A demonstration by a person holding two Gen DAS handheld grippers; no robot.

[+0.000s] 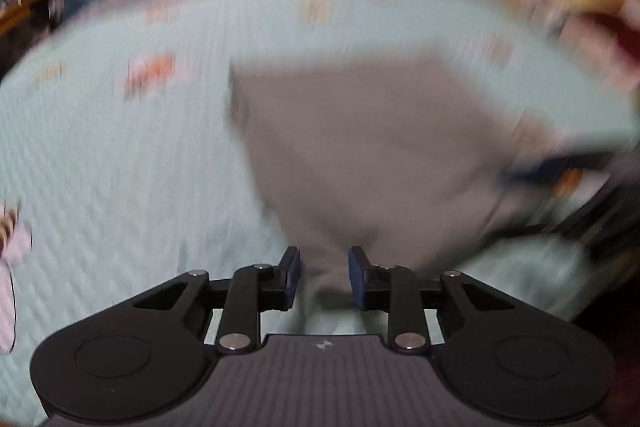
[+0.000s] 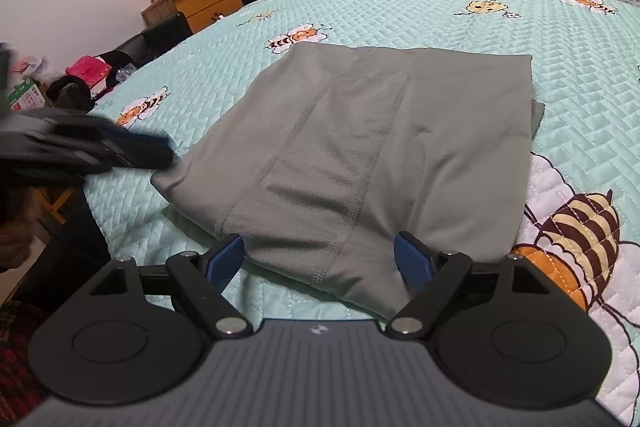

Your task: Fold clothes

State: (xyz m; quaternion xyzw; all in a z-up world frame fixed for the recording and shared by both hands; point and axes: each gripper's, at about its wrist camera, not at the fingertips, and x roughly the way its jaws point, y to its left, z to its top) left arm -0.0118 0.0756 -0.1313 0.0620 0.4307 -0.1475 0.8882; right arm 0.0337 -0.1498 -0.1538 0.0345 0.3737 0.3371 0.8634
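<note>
Reaching out over the bed, the right hand-held gripper (image 2: 319, 259) has its blue pads spread wide. They sit on each side of the near edge of the soft grey-green folded cloth garment (image 2: 360, 147), not squeezing it. The left hand-held gripper (image 1: 324, 277) has its pads only a little way apart. A grey corner of the garment (image 1: 360, 155) pokes between them, but the pads do not look pressed on it.

The garment lies flat near the middle of the mint-green quilted bedspread with bees on it (image 2: 500, 27). It looks light, floppy and a bit stretchy, so it would sag if lifted by one spot. I think the best places to hold are two corners of one edge, say at 7 and 5 o'clock.

The right view is sharp and shows the seams and the left hand-held gripper (image 2: 132, 151) at 9 o'clock by the garment's corner. The left view is blurry, but shows that corner close up.
</note>
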